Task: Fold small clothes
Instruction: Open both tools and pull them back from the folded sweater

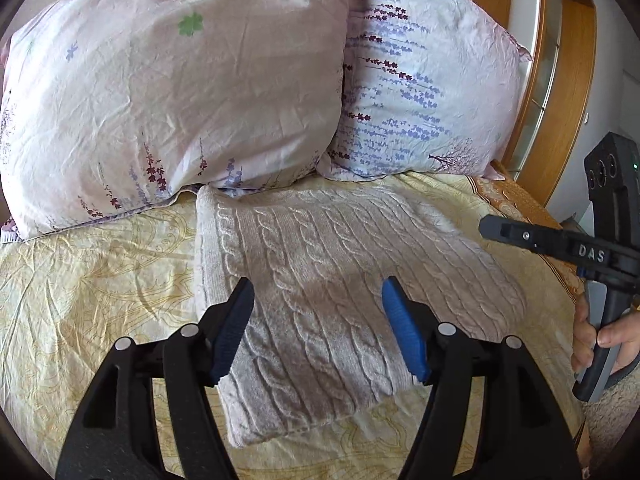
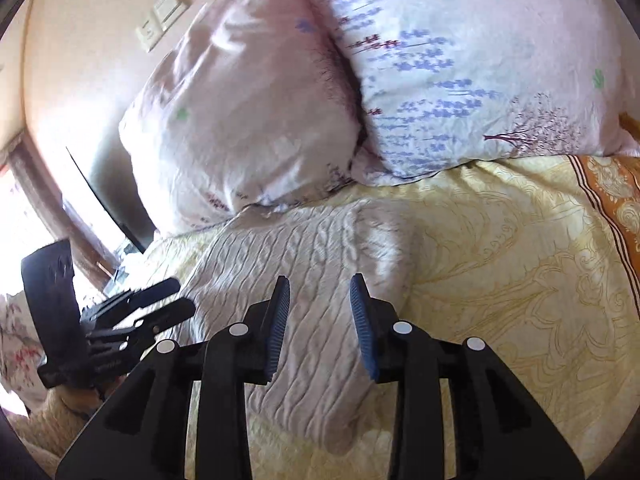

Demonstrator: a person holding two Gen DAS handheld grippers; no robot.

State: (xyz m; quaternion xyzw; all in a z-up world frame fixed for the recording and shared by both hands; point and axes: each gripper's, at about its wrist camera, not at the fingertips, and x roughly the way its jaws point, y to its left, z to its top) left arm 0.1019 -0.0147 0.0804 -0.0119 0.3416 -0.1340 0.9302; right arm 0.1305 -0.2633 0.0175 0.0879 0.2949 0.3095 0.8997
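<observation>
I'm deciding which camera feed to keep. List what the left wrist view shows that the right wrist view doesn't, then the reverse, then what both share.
Left wrist only: the wooden headboard and a hand gripping the right gripper's handle.

Right wrist only: wall switches and a dark screen by the window.

Both: the folded sweater on the bedspread, two pillows behind it, the left gripper and right gripper open, holding nothing.

Bed, folded sweater, two pillows

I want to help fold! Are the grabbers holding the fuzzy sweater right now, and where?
Nothing is held. The left gripper and the right gripper are both open above the folded pale cable-knit sweater, which lies on the yellow patterned bedspread.
</observation>
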